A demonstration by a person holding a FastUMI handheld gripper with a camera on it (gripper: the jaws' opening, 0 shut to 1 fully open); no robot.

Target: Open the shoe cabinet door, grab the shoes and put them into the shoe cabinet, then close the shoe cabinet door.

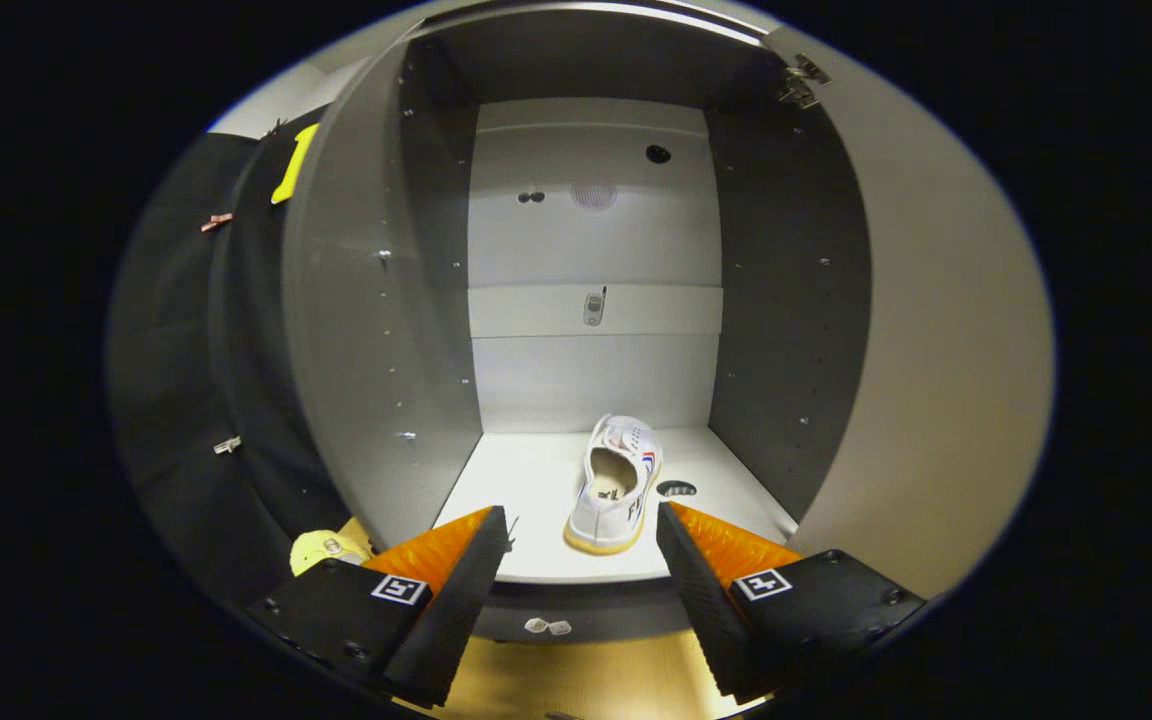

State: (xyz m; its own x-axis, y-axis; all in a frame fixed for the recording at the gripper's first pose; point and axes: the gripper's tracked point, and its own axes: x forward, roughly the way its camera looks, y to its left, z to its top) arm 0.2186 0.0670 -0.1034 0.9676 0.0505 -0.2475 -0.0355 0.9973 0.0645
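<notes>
Here the shoe cabinet (386, 330) stands open ahead of the gripper, a tall grey box with dark side walls dotted with rows of small shelf-pin holes and a pale back panel crossed by a lighter horizontal band. Its door (936, 330) is swung wide open on the right, the pale inner face turned toward the camera and two metal hinges (801, 82) showing near the door's top corner. The cabinet's floor shelf (516, 480) is white and lit from the front. On it, just ahead of the fingers and slightly toward the right one, lies a single white shoe (616, 485) with a yellowish sole, heel toward the camera and toe pointing to the back wall, its opening facing up. A small dark oval mark (676, 489) sits on the shelf just beside the shoe on its right. The gripper (583, 530) is spread wide with nothing between its fingers; both tips sit at the shelf's front edge, one on each side of the shoe's heel, neither touching it. Left of the cabinet, low beside the left finger, part of a yellow object (321, 550) shows, too little to identify. Below the shelf edge the floor (586, 680) is a warm yellow-brown.
</notes>
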